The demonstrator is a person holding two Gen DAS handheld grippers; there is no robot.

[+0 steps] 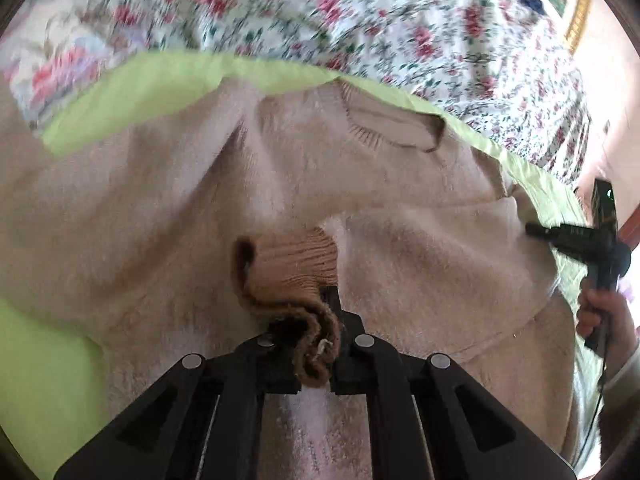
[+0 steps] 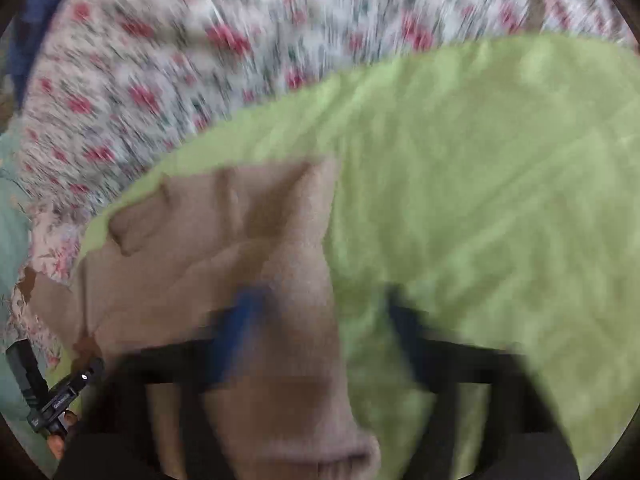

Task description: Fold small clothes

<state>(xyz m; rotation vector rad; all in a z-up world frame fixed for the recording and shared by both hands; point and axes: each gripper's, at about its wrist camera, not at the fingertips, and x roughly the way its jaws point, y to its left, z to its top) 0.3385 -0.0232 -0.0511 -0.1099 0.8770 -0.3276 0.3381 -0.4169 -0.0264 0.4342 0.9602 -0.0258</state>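
Sweater (image 1: 168, 208) in fuzzy beige lies spread on a lime-green sheet (image 1: 168, 80), which covers part of a bed with a rose-print bedspread (image 1: 360, 12). Through the left wrist camera I see its ribbed neckline (image 1: 394, 130) pointing away from me, toward the floral fabric. My left gripper (image 1: 316, 320) is clamped on the ribbed cuff (image 1: 296, 264) of one sleeve; the cuff's brown edge is bunched and curled between the two fingers, and the cuff sits over the middle of the sweater's body. At the right edge of that view I can see my right hand (image 1: 600, 312) holding the other tool's handle, with its black fingers (image 1: 560, 234) pointing at the sweater's side.

The right wrist camera is heavily blurred. There my right gripper (image 2: 320, 320) hangs over the boundary between the sweater (image 2: 200, 272) and the green sheet (image 2: 480, 180), its two fingers spread apart with nothing between them; one blue-tinted finger (image 2: 236, 328) overlaps the beige knit, the other lies over the green. Whether either finger touches the cloth I cannot tell. The left tool (image 2: 52, 396) shows at the lower left corner.
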